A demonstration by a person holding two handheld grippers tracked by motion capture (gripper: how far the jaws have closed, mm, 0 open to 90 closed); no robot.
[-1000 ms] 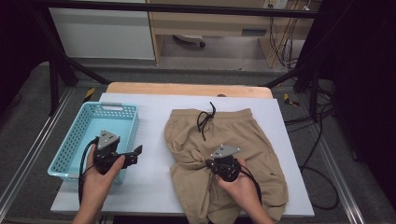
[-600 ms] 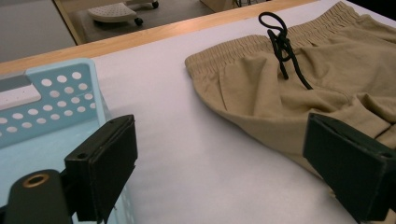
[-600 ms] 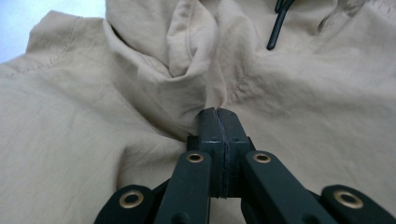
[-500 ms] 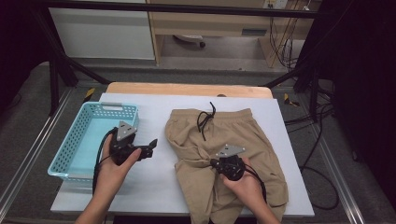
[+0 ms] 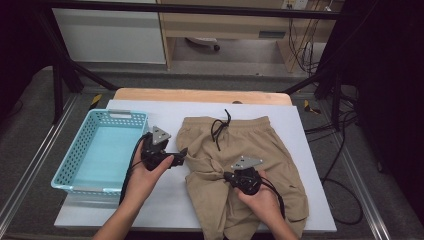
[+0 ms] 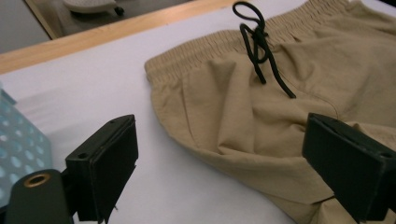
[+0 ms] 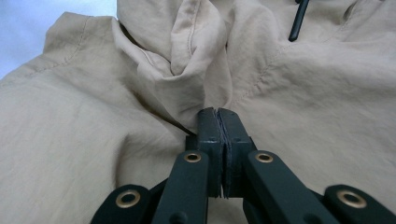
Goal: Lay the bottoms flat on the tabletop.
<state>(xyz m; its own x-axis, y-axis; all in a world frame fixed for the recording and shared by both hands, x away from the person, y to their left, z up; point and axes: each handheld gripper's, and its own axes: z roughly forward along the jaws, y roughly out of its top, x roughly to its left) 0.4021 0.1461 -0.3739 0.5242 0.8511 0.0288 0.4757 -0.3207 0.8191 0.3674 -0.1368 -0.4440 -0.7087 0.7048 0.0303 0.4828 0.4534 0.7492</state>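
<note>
My left gripper [image 5: 181, 156] has slid from beside the basket [image 5: 75, 159] to the shorts' [image 5: 260, 150] left edge, jaws spread. My right gripper [image 7: 218, 122] stays pinching a fold mid-shorts, which lie toward the table's right edge. If I pull unevenly, I'll bunch the cloth or lose that pinch.
</note>
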